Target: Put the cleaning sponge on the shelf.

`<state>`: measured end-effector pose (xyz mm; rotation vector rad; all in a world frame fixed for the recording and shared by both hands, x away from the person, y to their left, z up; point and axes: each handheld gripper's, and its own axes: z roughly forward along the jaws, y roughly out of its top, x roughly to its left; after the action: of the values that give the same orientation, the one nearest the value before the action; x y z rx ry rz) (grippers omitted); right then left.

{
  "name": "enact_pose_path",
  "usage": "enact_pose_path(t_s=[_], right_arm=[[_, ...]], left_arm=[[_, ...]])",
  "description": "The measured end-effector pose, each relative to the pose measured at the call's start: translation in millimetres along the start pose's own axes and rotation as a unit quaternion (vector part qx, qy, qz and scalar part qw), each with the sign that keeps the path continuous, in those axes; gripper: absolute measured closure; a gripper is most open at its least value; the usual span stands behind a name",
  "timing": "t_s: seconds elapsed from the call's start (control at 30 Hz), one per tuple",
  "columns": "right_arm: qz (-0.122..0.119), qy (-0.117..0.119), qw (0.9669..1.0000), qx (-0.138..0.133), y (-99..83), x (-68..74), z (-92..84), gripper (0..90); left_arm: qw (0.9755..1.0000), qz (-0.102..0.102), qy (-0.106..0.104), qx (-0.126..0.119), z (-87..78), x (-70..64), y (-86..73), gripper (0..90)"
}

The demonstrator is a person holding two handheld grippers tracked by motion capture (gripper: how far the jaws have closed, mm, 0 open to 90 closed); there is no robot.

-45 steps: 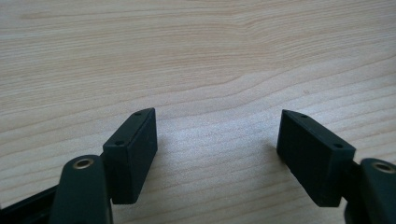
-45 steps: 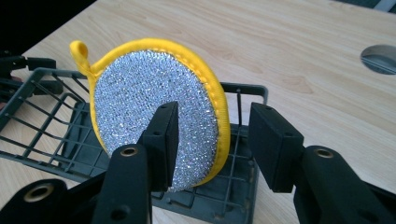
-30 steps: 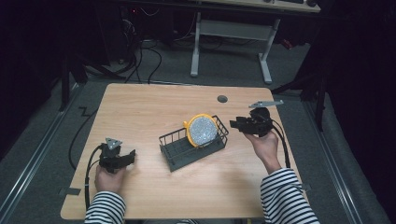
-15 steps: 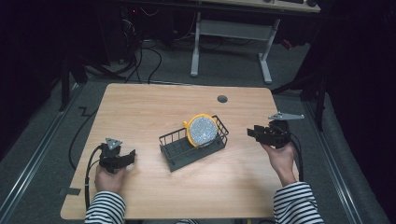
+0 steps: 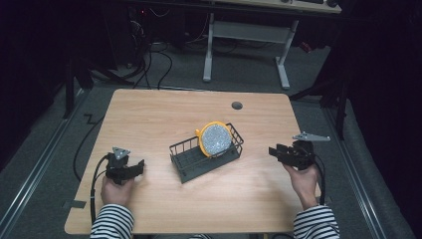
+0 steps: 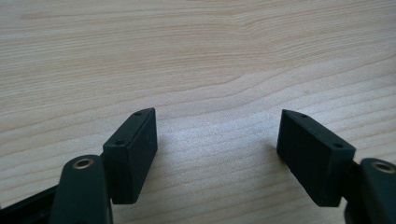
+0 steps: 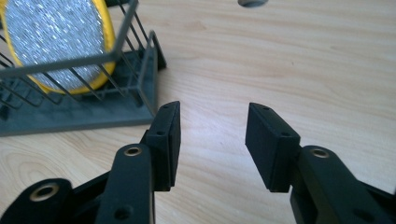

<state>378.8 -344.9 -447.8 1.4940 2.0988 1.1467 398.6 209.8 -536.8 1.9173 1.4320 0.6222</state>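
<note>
A dark wire rack (image 5: 191,160) sits in the middle of the wooden table (image 5: 164,114). A round yellow-rimmed sponge with a glittery silver face (image 5: 215,139) leans upright in the rack's right end. My right gripper (image 5: 272,151) rests on the table to the right of the rack, open, jaws pointing left with nothing between them. In the right gripper view the rack (image 7: 84,114) and sponge (image 7: 53,32) stand just beyond the left jaw. My left gripper (image 5: 140,167) lies near the table's front left, open over bare wood (image 6: 210,70).
A round cable hole (image 5: 237,105) marks the table's far right part. Behind the table stand a white desk frame (image 5: 246,45) and loose cables (image 5: 149,55) on the floor. Dark curtains close off the right side.
My right gripper has drawn back from the rack's right end toward the table's right front and come down onto the table. The sponge stays in the rack. My left gripper has not moved.
</note>
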Motion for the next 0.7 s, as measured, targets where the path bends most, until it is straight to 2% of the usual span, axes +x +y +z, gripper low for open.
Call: enact_pose_path(t_s=[0.1,0.43,0.63,0.7], right_arm=[[0.011,-0.001,0.9999,-0.001,-12.6,-3.0,2.4,55.5],[0.024,0.002,0.9997,0.003,-31.8,-5.0,9.5,55.0],[0.022,-0.004,0.9997,0.012,-42.7,-5.2,15.4,53.9],[0.018,-0.013,0.9996,0.015,-47.4,-4.8,18.7,52.9]], left_arm=[[1.0000,0.000,0.000,0.000,0.0,0.0,0.0,29.3],[1.0000,0.000,0.000,0.000,0.0,0.0,0.0,29.3],[1.0000,0.000,0.000,0.000,0.0,-0.1,0.0,29.3],[1.0000,0.000,0.000,0.000,0.0,0.0,0.0,29.3]])
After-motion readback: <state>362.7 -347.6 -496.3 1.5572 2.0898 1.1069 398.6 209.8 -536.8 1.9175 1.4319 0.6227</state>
